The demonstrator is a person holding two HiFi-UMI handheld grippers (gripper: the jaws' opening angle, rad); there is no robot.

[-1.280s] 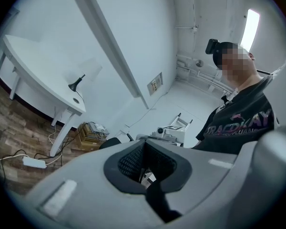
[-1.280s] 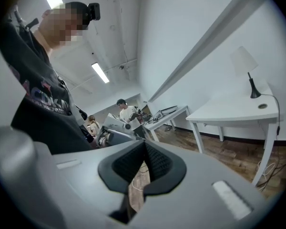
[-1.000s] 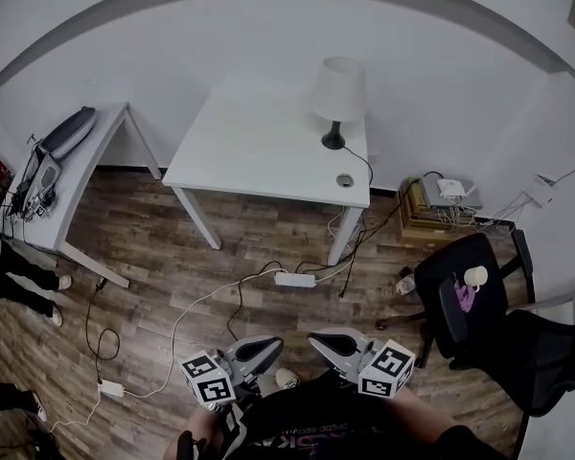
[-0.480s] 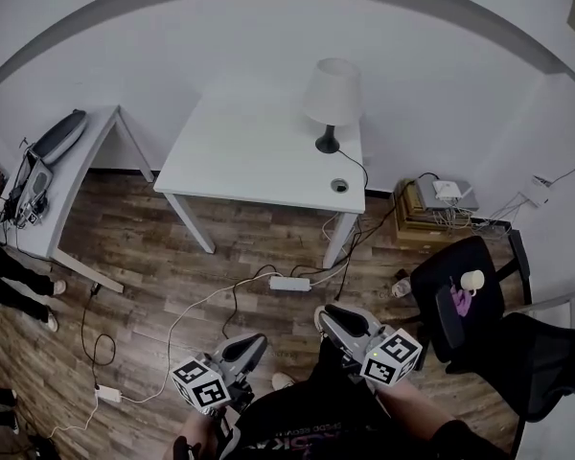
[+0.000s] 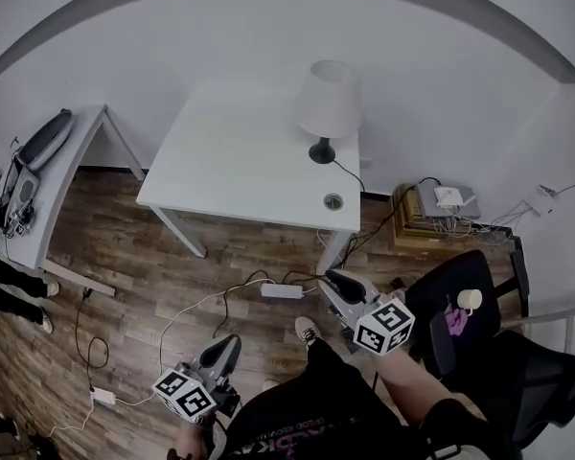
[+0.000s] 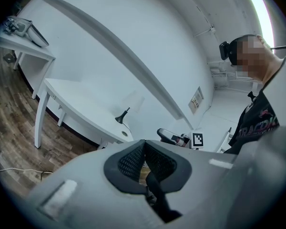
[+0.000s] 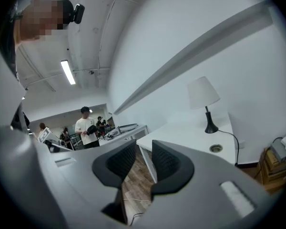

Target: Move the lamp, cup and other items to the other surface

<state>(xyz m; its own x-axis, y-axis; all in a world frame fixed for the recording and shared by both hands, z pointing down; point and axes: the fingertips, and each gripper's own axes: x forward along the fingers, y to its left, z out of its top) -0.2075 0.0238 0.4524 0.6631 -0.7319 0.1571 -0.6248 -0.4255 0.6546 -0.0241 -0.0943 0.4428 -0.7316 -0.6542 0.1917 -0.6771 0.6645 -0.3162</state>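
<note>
Lamp (image 5: 328, 103) and cup (image 5: 470, 301) both sit well apart from the two grippers, which are held low over the wooden floor (image 5: 153, 257), closest to the person. The left gripper (image 5: 226, 343) is at the person's left side, its jaws pressed together with nothing between them. The right gripper (image 5: 328, 281) reaches further forward. Its jaws have just been opening and stand spread, and only floorboards show through the gap.

Just beside its tip, a white power strip (image 5: 282, 290) lies on the floor among trailing cables. To the right stands a black chair (image 5: 465, 266). The cup rests on its seat, and a purple item (image 5: 454, 322) lies just beside the cup.

Beyond the power strip is the white table (image 5: 230, 161). The lamp stands upright by the right edge of its tabletop, with its cord running off that edge. A round cable hole (image 5: 333, 199) sits near the near right corner. A second, narrow table (image 5: 77, 166) stands at the far left, with devices lying along it.
</note>
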